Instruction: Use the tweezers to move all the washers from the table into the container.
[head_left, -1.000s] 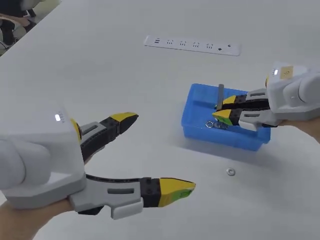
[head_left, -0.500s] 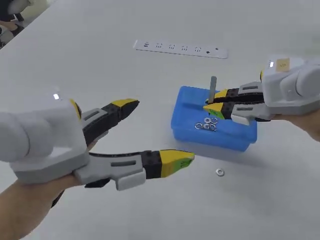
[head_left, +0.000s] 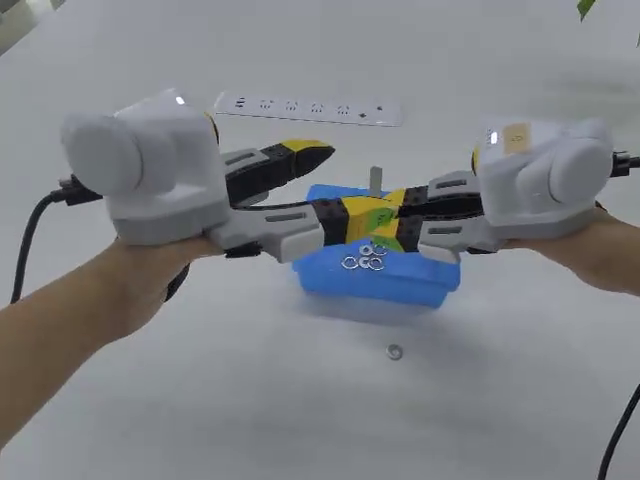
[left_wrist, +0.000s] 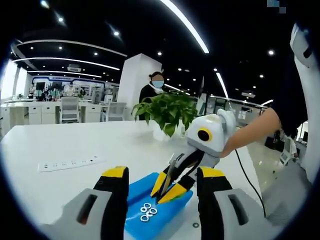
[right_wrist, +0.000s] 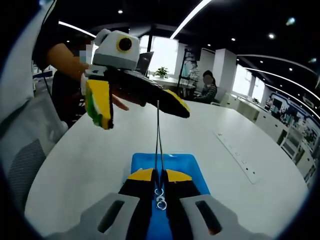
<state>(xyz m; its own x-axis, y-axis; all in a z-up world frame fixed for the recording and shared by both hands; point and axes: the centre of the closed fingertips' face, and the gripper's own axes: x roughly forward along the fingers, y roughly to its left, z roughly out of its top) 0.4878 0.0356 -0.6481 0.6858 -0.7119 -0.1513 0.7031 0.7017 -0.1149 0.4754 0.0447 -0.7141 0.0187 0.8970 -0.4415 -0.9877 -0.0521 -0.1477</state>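
Gripping tweezers (head_left: 376, 180): right tool (right_wrist: 160, 176) | left tool (head_left: 340, 182): wide | container (head_left: 400, 285): washers (head_left: 363, 257) inside | table (head_left: 500, 400): one washer (head_left: 396, 351)

Table (head_left: 300, 420): white, smooth top. Directly on it:
- 1 blue container (head_left: 380, 285), open-topped, well in from the edges.
- 1 loose washer (head_left: 396, 352), on bare top just nearside of the container.
- 1 white power strip (head_left: 308, 107), lying flat toward the far edge.
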